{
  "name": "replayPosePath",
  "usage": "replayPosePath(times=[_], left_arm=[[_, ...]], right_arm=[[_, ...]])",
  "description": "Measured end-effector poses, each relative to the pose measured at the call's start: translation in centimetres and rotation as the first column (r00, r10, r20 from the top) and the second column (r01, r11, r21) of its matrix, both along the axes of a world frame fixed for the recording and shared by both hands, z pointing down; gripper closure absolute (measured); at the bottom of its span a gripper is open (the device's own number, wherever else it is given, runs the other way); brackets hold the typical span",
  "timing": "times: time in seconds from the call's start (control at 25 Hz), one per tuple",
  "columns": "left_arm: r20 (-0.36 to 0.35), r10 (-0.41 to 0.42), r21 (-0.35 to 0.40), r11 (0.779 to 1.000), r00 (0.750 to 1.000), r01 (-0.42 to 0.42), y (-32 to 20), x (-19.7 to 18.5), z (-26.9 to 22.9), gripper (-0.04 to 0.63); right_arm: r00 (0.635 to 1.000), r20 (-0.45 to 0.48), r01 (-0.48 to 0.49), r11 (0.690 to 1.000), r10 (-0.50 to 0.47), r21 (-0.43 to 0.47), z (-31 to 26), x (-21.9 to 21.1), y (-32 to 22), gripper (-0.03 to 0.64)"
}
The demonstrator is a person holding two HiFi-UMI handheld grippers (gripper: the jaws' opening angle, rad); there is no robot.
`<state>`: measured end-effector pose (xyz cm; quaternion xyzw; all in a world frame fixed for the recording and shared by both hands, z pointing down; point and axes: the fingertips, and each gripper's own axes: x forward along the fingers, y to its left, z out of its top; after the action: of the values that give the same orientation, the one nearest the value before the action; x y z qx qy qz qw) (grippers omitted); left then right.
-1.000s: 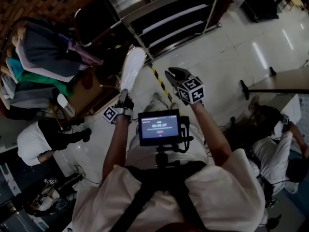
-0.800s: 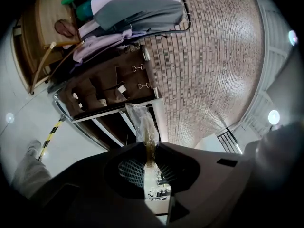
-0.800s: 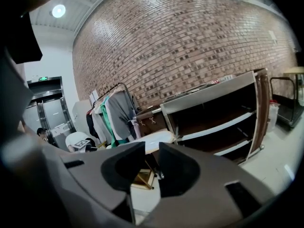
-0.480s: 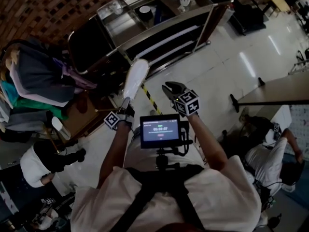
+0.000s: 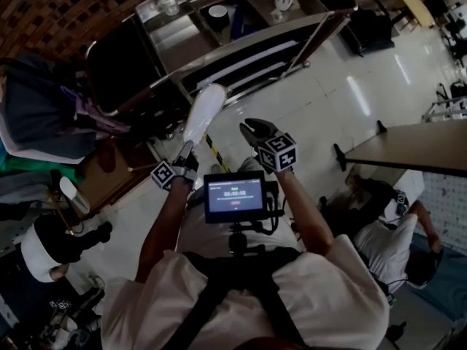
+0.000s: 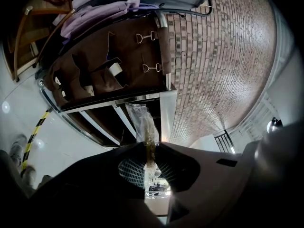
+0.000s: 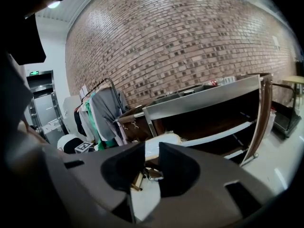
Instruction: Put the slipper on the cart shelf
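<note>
With the white slipper [image 5: 203, 111] clamped by its edge in the left gripper's [image 5: 186, 152] fingers, in the air just short of the cart [image 5: 263, 36], it should be carried level onto a shelf [image 5: 248, 54], the right gripper's [image 5: 254, 130] parted, empty fingers held clear.

1. The left forearm [image 5: 164, 221] stretches forward, and the left gripper [image 5: 187, 154] points ahead.
2. Its jaws stand nearly together, clamped on the thin edge of the slipper [image 5: 203, 111], which juts out beyond their tips.
3. The right forearm [image 5: 303, 210] stretches forward alongside. The right gripper [image 5: 252, 131] is just beside the left one, its jaws slightly apart with nothing between them.
</note>
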<state>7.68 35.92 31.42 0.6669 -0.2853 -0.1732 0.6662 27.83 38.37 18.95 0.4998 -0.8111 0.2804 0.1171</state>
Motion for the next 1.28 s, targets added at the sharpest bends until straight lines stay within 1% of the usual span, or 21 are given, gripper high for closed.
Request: replayPosePath(times=[0.12,0.24,0.32,0.44,0.48,0.6,0.68,0.76,0.88,0.96,1.04,1.12,1.28], left_arm=[[0.003,-0.007,-0.014,1.0,1.0,0.007,-0.7,0.9,0.6,0.537],[0.021,-0.029,-0.034,0.999,0.999,0.029,-1.1,1.8,1.1,0.537],[0.025,-0.043,-0.018,0.999,0.999,0.043,-2.1,2.8,1.2,0.537],[-0.014,-0.092,-0.021,0.996,0.996,0.091,-3.1,5.3,0.7,0.537],[-0.017,-0.112,-0.028,0.993,0.994,0.111,-3.2,6.2,0.7,0.537],[0.013,-0.167,-0.033,0.985,0.986,0.167,-3.5,8.3,0.8,0.537],[0.023,-0.198,-0.026,0.98,0.98,0.198,-3.8,9.4,0.8,0.537],[0.022,-0.225,-0.034,0.974,0.974,0.226,-4.1,10.7,1.0,0.537],[0.031,-0.264,-0.047,0.963,0.964,0.265,-4.2,12.4,1.5,0.537],[0.05,-0.289,-0.049,0.955,0.956,0.291,-4.5,13.1,1.9,0.537],[0.054,-0.314,-0.049,0.947,0.948,0.317,-4.6,13.4,1.8,0.537],[0.056,-0.346,-0.055,0.935,0.937,0.349,-4.7,13.2,1.8,0.537],[0.05,-0.422,-0.073,0.903,0.905,0.424,-5.6,14.1,2.4,0.537]], right_arm=[[1.0,0.006,0.012,1.0,-0.012,-0.012,0.8,0.8,-1.4,0.52],[0.999,0.015,0.043,0.999,-0.043,-0.021,1.4,1.9,-3.1,0.52],[0.997,0.023,0.074,0.997,-0.073,-0.027,1.9,2.7,-4.9,0.52],[0.987,0.011,0.159,0.987,-0.158,-0.036,2.0,4.1,-7.0,0.52],[0.982,0.005,0.189,0.981,-0.188,-0.037,2.0,4.8,-7.5,0.52],[0.969,-0.011,0.245,0.968,-0.246,-0.05,2.2,7.3,-9.3,0.52],[0.964,-0.02,0.264,0.964,-0.265,-0.035,2.2,8.9,-11.1,0.52],[0.958,-0.02,0.284,0.959,-0.285,-0.018,2.1,10.2,-12.7,0.52],[0.948,-0.001,0.318,0.948,-0.318,-0.021,2.7,11.8,-14.1,0.52],[0.939,0.002,0.343,0.939,-0.343,-0.027,3.0,12.5,-14.6,0.52],[0.929,-0.007,0.369,0.929,-0.37,-0.031,2.9,12.9,-14.6,0.52],[0.919,-0.019,0.393,0.919,-0.393,-0.031,2.6,13.1,-14.6,0.52],[0.905,-0.02,0.425,0.904,-0.426,-0.035,3.2,14.6,-15.5,0.52]])
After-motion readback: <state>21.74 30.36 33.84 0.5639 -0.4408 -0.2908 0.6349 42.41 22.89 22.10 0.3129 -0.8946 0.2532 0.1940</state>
